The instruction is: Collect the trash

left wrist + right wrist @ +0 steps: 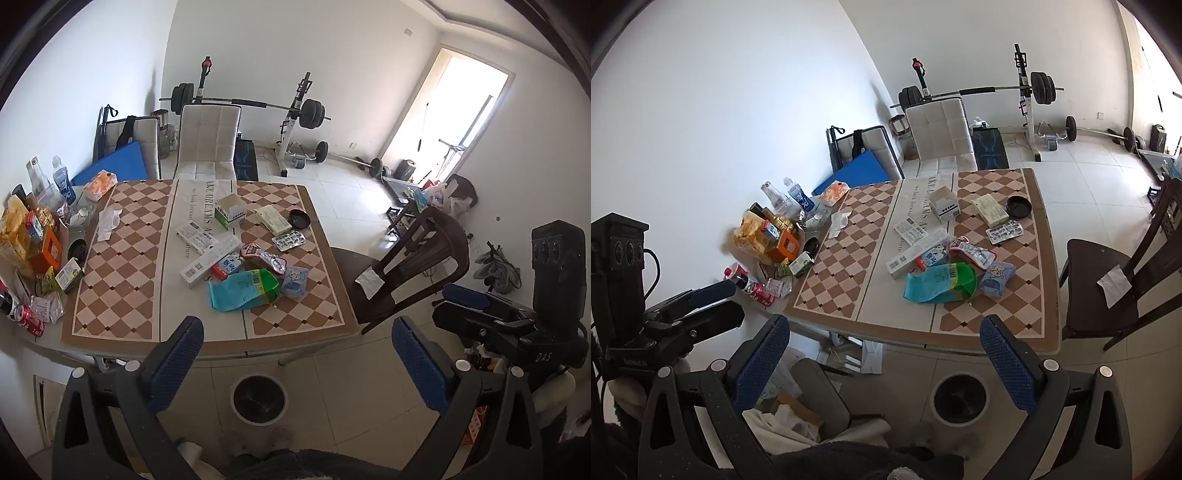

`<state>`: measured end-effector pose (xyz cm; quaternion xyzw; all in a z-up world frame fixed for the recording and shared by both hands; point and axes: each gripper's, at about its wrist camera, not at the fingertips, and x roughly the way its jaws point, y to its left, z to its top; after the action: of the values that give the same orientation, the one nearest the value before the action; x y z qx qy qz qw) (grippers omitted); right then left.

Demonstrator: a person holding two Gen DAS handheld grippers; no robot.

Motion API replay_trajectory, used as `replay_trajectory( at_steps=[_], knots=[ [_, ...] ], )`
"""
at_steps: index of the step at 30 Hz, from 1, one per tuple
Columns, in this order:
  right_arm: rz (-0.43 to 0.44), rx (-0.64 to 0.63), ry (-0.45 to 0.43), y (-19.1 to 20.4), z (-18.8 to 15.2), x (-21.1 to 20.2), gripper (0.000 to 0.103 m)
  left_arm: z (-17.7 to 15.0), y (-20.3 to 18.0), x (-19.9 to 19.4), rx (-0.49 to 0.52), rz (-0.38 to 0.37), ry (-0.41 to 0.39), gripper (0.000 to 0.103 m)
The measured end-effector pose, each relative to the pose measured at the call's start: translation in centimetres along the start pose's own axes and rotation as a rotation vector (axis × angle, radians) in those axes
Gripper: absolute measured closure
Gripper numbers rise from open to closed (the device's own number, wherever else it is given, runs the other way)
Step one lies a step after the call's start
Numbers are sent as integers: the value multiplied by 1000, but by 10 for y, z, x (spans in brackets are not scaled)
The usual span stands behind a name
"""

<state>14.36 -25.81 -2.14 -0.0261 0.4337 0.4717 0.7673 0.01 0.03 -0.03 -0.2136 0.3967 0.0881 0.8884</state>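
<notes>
Trash lies in a heap on the checkered table (122, 258) (834, 273): a teal and green bag (242, 290) (938, 283), a long white box (208, 260) (916, 254), a blue pouch (295, 280) (997, 277), a pill blister (289, 239) (1004, 232) and an open green and white box (231, 212) (945, 205). A white round bin with a black liner (259, 398) (961, 398) stands on the floor before the table. My left gripper (295, 350) is open and empty above the bin. My right gripper (884, 350) is open and empty near the table's front edge.
Bottles, cans and snack packs (33, 236) (768, 236) crowd the table's left side. A dark wooden chair (410, 269) (1115, 291) stands at the right, a white chair (208, 140) (942, 129) behind. A black lid (299, 218) and a crumpled tissue (109, 218) lie on the table.
</notes>
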Motion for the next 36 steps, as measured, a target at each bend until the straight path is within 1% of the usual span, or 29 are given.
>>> replay_trajectory(
  at_steps=[17, 18, 21, 24, 26, 30, 34, 36],
  knots=[
    [2, 0, 6, -3, 5, 5, 0, 1, -3, 1, 14, -12, 4, 0],
    [1, 0, 6, -4, 5, 5, 0, 1, -11, 4, 6, -10, 2, 0],
    [3, 0, 7, -4, 7, 6, 0, 2, -15, 6, 7, -9, 2, 0],
    [4, 1, 6, -5, 8, 7, 0, 2, -13, 5, 6, -9, 1, 0],
    [7, 4, 4, -6, 15, 11, 0, 2, -10, 4, 5, -9, 1, 0],
    [7, 2, 6, -6, 15, 12, 0, 3, -14, 6, 6, -9, 3, 0],
    [9, 5, 5, -5, 15, 14, 0, 2, -10, 4, 5, -11, 2, 0],
    [8, 3, 6, -4, 21, 11, 0, 3, -12, 5, 7, -10, 2, 0]
  ],
)
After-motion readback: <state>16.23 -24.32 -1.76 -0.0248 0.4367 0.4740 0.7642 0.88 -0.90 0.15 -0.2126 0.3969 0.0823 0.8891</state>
